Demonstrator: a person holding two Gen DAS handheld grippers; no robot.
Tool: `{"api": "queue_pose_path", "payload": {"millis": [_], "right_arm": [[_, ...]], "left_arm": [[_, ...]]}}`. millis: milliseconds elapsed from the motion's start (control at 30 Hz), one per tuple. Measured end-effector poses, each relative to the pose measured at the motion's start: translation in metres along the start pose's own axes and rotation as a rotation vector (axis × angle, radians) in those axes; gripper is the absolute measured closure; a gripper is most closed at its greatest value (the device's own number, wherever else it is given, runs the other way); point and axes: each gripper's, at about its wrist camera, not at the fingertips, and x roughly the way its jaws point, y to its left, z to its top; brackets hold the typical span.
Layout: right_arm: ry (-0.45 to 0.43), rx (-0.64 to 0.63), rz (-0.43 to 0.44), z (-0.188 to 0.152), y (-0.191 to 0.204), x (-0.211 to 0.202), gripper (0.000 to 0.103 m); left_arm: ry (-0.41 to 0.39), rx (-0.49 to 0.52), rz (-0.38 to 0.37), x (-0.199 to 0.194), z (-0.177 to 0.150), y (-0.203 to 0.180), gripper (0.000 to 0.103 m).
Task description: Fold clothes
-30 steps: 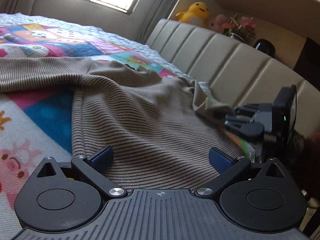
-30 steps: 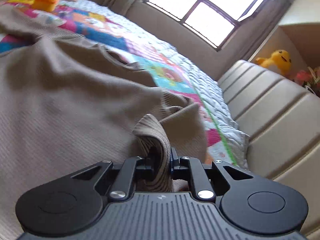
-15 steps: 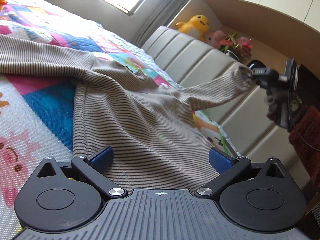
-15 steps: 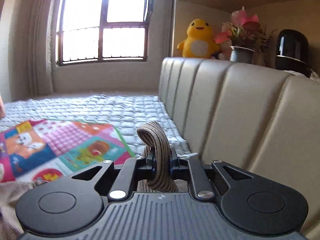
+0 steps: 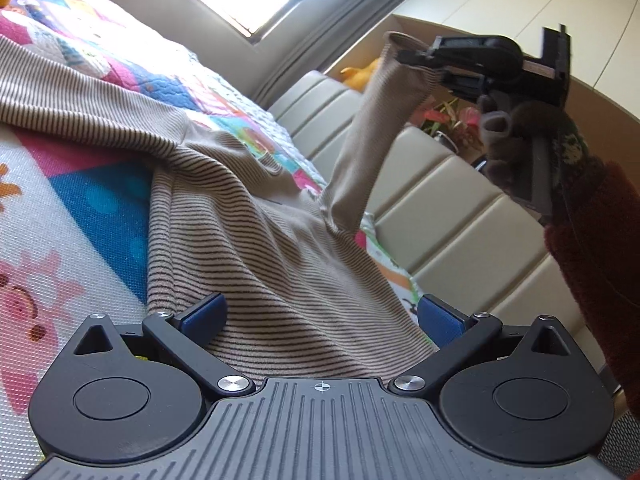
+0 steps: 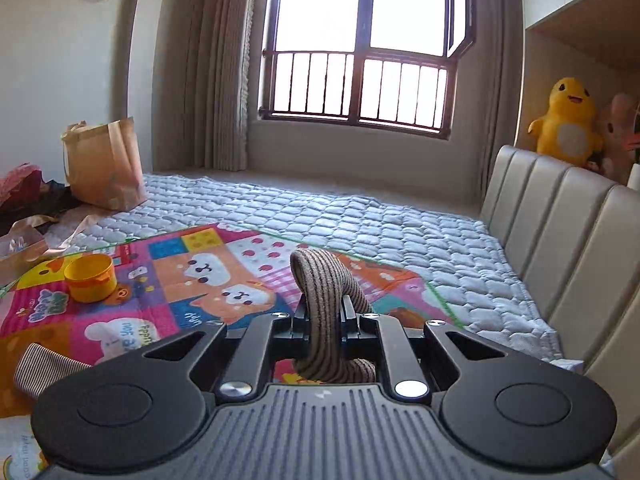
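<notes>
One sleeve (image 5: 372, 128) of the striped brown top (image 5: 256, 240) is raised by the right hand-held gripper (image 6: 325, 322), whose jaws pinch its cuff while easing apart. No fold shows yet. The top sprawls rumpled across the bed's play mat (image 5: 80, 208); the left hand-held gripper (image 5: 320, 314) is spread, empty.

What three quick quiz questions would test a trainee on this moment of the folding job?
1. True or false: the left gripper is clamped on the striped sweater.
2. What is between the right gripper fingers? A: the sleeve cuff. B: a paper bag. C: a plush toy.
3. What does the yellow cup stand on?

Key
1. False: its fingers stand wide apart.
2. A. Those fingers are easing open, with the cuff between them.
3. The colourful mat.
</notes>
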Motion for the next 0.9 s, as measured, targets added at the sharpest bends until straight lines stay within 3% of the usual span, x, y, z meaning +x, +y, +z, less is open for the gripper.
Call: {"api": "queue_pose_path", "payload": {"millis": [167,233,367,500,633,733,833,900], "right_arm": [[-0.020,0.005,0.074,-0.011,0.024,0.003,0.061],[-0.034,0.006,0.090,-0.016,0.022,-0.003,0.055],[-0.032,0.062,0.105,-0.038,-0.005,-0.014,0.047],[0.004,0.194,0.138,-0.093,-0.048,-0.023,0.036],[0.053,0.385,0.257,-0.170,-0.090,-0.033,0.017],[0.083,0.516,0.364,-0.223,-0.109,-0.033,0.007],[0.088,0.526,0.472,-0.255,-0.105,-0.033,0.000],[0.070,0.476,0.502,-0.262,-0.096,-0.036,0.000]], "left_arm": [[-0.012,-0.017,-0.026,-0.003,0.000,0.003,0.000],[-0.017,-0.026,-0.036,-0.003,0.001,0.006,0.000],[-0.021,-0.039,-0.048,-0.004,0.002,0.009,0.000],[-0.014,-0.039,-0.038,-0.002,0.004,0.008,0.000],[0.015,-0.017,0.033,0.005,0.006,-0.005,0.000],[0.042,0.024,0.143,0.011,0.008,-0.021,0.000],[0.049,0.006,0.201,0.006,0.016,-0.030,0.000],[-0.011,0.015,0.276,-0.015,0.027,-0.031,0.000]]}}
